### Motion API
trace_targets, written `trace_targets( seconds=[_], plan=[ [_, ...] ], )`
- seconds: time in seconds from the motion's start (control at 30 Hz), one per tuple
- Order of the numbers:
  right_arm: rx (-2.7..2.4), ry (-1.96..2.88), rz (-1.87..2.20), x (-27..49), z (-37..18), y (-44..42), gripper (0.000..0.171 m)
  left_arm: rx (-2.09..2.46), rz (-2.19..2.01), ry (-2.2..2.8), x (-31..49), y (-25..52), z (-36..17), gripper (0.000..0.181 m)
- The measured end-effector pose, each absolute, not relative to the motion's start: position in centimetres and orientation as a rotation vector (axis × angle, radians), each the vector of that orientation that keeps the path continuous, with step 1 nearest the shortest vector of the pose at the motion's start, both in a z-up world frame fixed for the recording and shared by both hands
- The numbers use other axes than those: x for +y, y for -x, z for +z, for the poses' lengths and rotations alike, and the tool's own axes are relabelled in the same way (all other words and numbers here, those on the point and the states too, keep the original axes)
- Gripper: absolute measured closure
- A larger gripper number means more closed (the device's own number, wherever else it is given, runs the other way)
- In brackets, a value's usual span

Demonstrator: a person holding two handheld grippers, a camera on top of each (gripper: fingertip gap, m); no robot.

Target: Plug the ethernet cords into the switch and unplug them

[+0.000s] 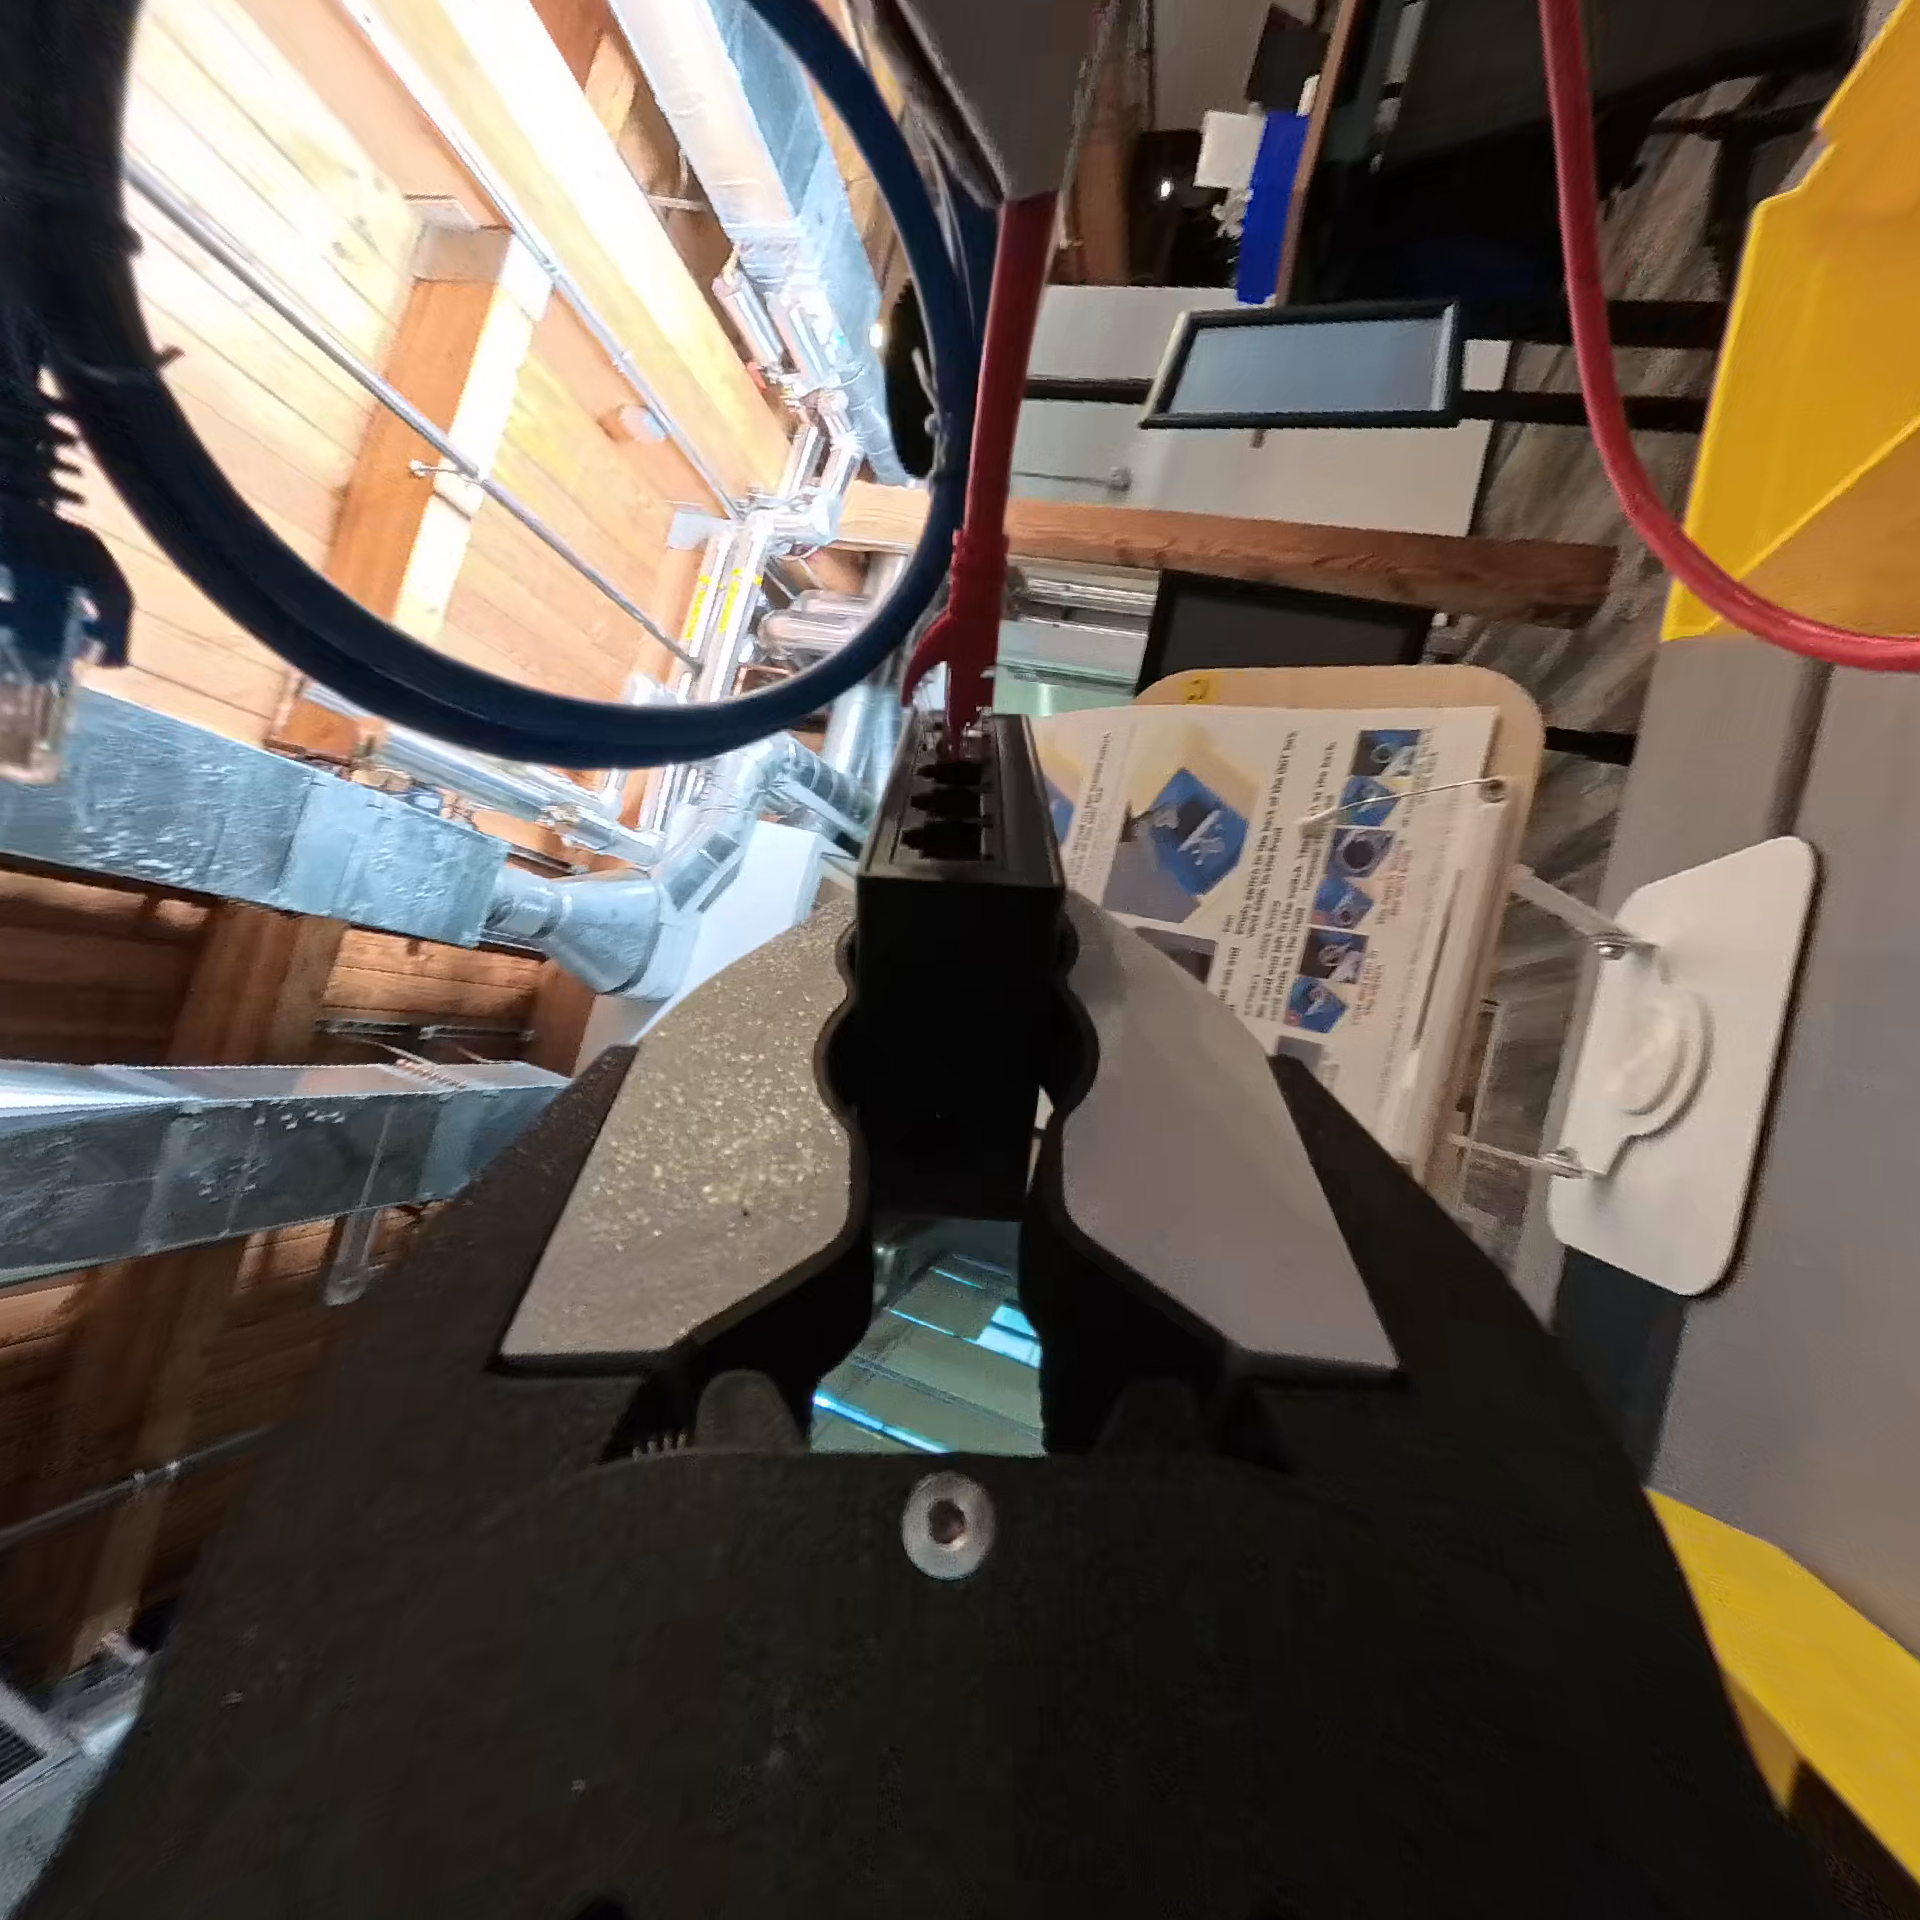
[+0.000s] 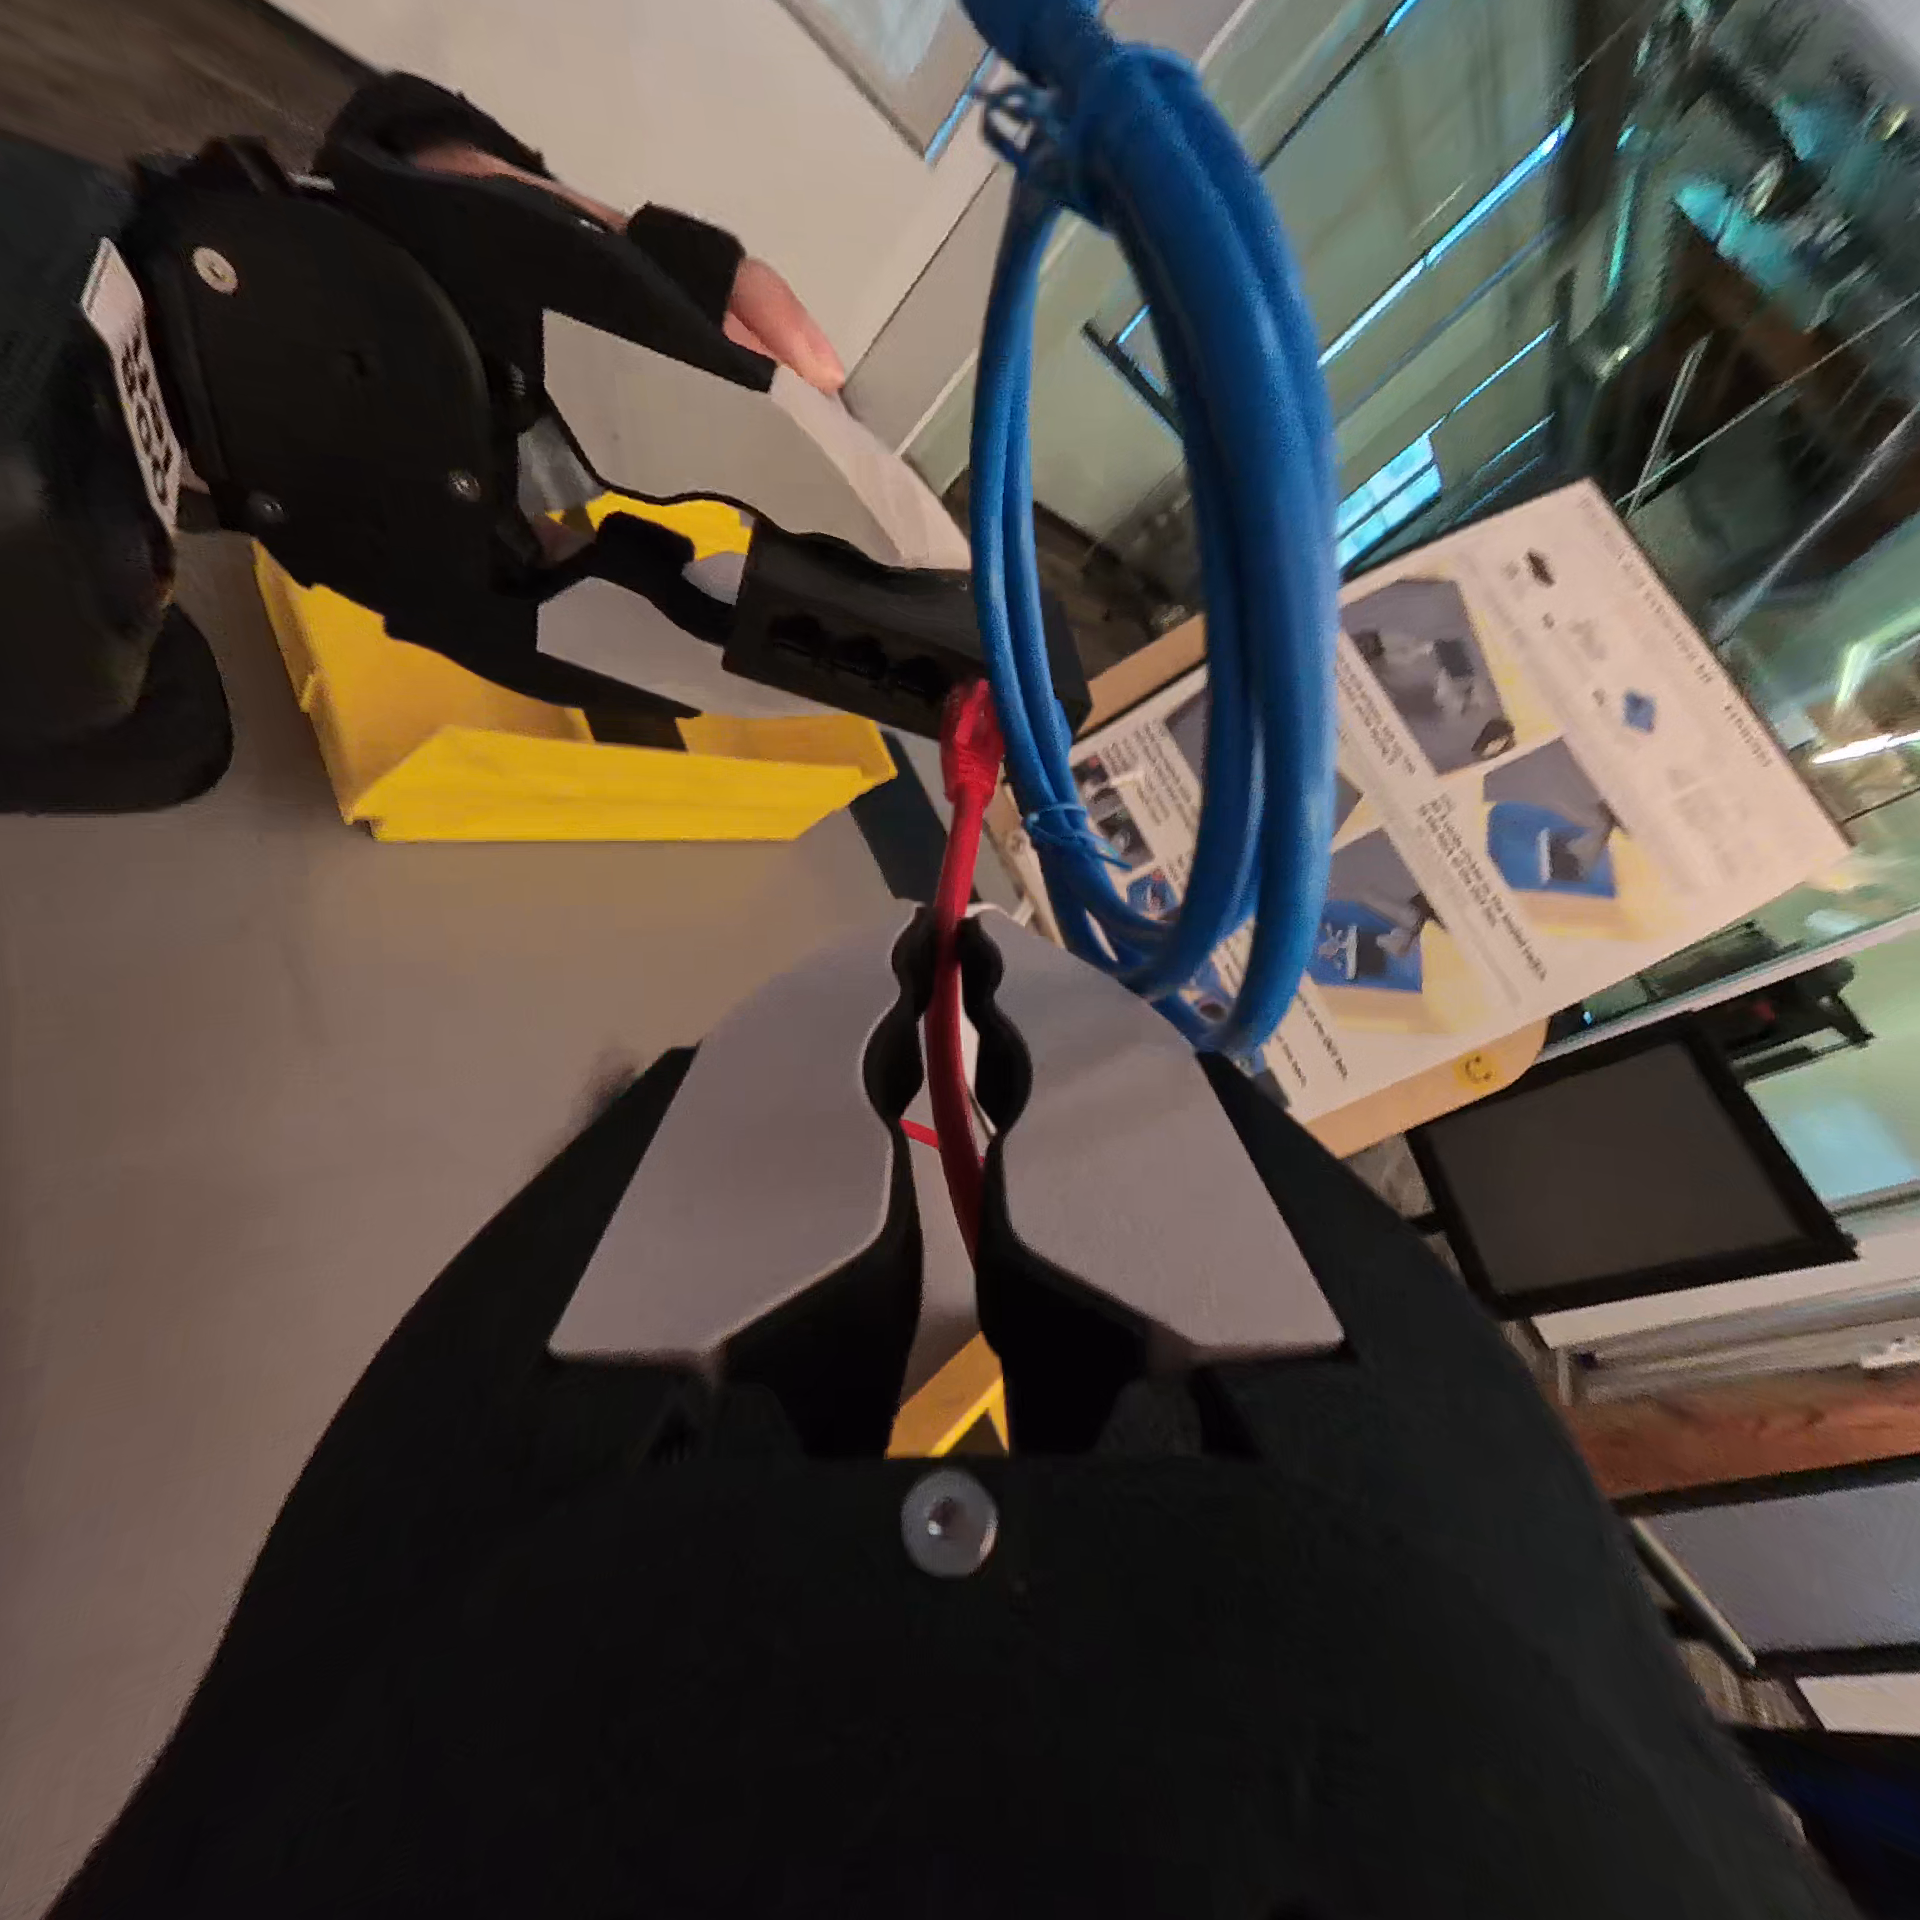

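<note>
My left gripper (image 1: 956, 935) is shut on the black switch (image 1: 961, 831) and holds it in the air, ports facing sideways. The red cord (image 1: 1003, 364) has its plug (image 1: 961, 634) at the switch's farthest port; I cannot tell how deep it sits. My right gripper (image 2: 945, 935) is shut on the red cord (image 2: 961, 831) a short way behind the plug (image 2: 971, 727). The right wrist view shows the left gripper (image 2: 717, 634) holding the switch (image 2: 862, 623). A coiled blue cord (image 2: 1247, 520) hangs beside the switch, also in the left wrist view (image 1: 312, 623).
A yellow bin (image 2: 582, 769) sits on the grey table (image 2: 312, 1039) under the left gripper. A picture instruction sheet (image 2: 1558, 727) on a wooden board stands behind. A dark screen (image 2: 1621, 1174) is beside it. A white bracket (image 1: 1683, 1060) holds the board. My hands' fingertips stand some 9 cm from each other.
</note>
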State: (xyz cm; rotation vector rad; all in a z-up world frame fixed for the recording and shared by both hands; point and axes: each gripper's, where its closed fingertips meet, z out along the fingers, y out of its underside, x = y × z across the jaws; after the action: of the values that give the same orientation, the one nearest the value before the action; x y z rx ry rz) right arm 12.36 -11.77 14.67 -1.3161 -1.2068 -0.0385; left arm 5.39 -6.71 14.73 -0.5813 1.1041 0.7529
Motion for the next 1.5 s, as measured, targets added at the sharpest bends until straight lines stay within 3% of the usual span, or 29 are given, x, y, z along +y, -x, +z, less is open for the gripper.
trace_targets(
  seconds=[0.73, 1.0, 1.5],
  plan=[
    [-1.125, 1.063, -0.057, -11.9, 16.7, -10.5, 0.166, 1.022, 0.873, 0.373, -9.4, -4.5, 17.0, 0.152],
    [-1.112, 1.082, -0.063, -11.1, 16.1, -9.8, 0.157, 1.030, 0.875, 0.368, -9.3, -5.1, 16.6, 0.152],
    [-1.130, 0.975, -0.301, -10.0, 15.7, -9.7, 0.155, 1.077, 0.790, 0.463, -8.6, -5.2, 16.1, 0.152]
  ],
)
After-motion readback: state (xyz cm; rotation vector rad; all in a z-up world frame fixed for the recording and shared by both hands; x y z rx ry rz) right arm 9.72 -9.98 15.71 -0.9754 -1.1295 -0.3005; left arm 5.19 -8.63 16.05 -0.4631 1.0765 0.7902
